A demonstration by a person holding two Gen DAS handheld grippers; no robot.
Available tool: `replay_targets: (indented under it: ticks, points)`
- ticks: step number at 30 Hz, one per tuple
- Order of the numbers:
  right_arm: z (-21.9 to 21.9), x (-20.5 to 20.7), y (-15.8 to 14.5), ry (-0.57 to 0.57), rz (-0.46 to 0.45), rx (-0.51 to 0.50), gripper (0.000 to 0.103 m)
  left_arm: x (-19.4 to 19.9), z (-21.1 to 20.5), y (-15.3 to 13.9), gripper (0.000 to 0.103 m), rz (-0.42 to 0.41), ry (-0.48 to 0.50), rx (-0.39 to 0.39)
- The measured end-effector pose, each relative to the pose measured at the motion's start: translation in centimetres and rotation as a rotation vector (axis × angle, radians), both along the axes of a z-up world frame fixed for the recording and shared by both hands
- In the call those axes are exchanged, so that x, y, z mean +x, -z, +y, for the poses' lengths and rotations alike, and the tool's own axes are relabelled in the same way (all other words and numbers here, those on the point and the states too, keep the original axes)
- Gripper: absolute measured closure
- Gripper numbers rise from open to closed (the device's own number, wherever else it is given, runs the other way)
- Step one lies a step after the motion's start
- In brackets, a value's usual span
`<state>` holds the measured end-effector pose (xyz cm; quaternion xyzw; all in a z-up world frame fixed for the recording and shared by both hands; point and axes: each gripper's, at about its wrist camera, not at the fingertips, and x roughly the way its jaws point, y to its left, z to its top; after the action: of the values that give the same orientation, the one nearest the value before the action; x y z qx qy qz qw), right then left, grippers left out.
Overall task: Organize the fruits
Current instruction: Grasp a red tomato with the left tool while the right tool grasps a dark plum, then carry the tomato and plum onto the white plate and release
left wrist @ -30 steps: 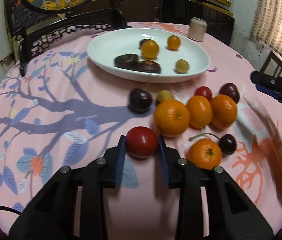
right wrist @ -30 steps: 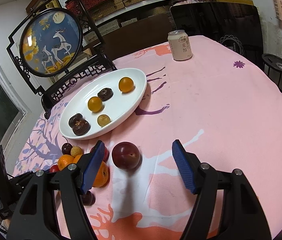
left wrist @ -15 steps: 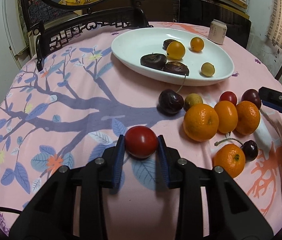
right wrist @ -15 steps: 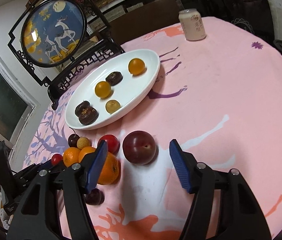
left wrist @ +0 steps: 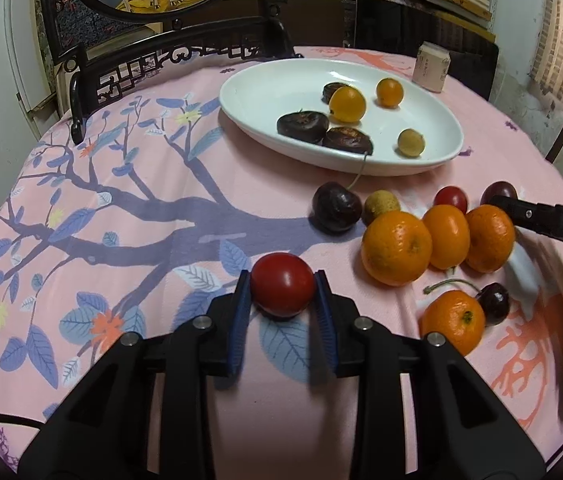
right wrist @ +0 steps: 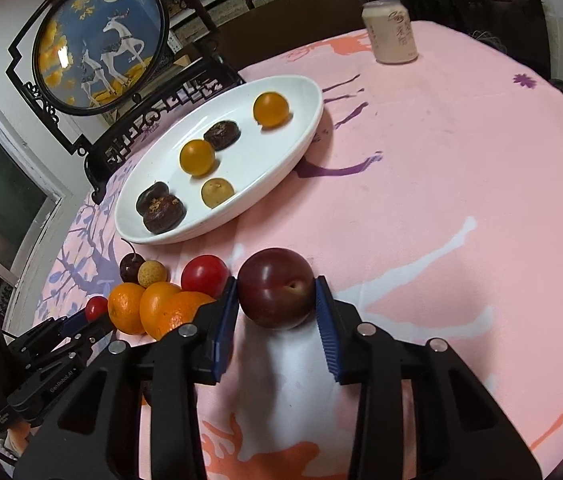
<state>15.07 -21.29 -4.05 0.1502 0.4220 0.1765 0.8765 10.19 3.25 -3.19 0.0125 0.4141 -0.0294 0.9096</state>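
Note:
My left gripper [left wrist: 282, 286] is shut on a red tomato [left wrist: 282, 284] and holds it over the pink tablecloth, left of the loose fruit. My right gripper [right wrist: 276, 294] is shut on a dark red plum [right wrist: 275, 288], beside a small red tomato [right wrist: 204, 275] and three oranges [right wrist: 153, 310]. The white oval plate [left wrist: 437, 160] holds several small fruits; it also shows in the right wrist view [right wrist: 305, 140]. In the left wrist view the oranges [left wrist: 397, 248], a dark cherry [left wrist: 336, 207] and a small orange [left wrist: 452, 321] lie right of my left gripper.
A drink can [right wrist: 391, 32] stands at the far side of the table. A black carved stand with a round deer picture [right wrist: 97, 40] stands behind the plate. The right gripper's black arm [left wrist: 549, 224] reaches in at the right edge of the left wrist view.
My right gripper moved forward and closed on the plum. My left gripper carried the tomato leftward, away from the oranges.

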Motion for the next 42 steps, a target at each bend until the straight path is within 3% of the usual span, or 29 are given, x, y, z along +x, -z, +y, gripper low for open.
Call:
replay_targets:
  ticks: [7, 18, 25, 34, 42]
  points:
    - [-0.8, -1.9, -1.4, 0.015, -0.077, -0.007, 0.065, -0.7, -0.2, -0.6, 0.072, -0.037, -0.008, 0.024]
    - [1.8, -5.0, -2.8, -0.034, -0.213, -0.138, 0.065, -1.4, 0.2, -1.7, 0.072, -0.108, -0.061, 0.053]
    - [1.5, -5.0, -3.9, -0.017, -0.255, -0.122, 0.065, -0.3, 0.9, -3.7, 0.071, -0.162, -0.093, 0.032]
    - [2.8, 0.8, -8.1, 0.005, -0.293, -0.129, 0.065, 6.8, -0.2, -7.4, 0.071, -0.203, -0.092, 0.034]
    - [5.1, 5.8, -6.4, -0.009, -0.255, -0.168, 0.065, 12.3, -1.3, -5.4, 0.071, -0.162, -0.089, 0.021]
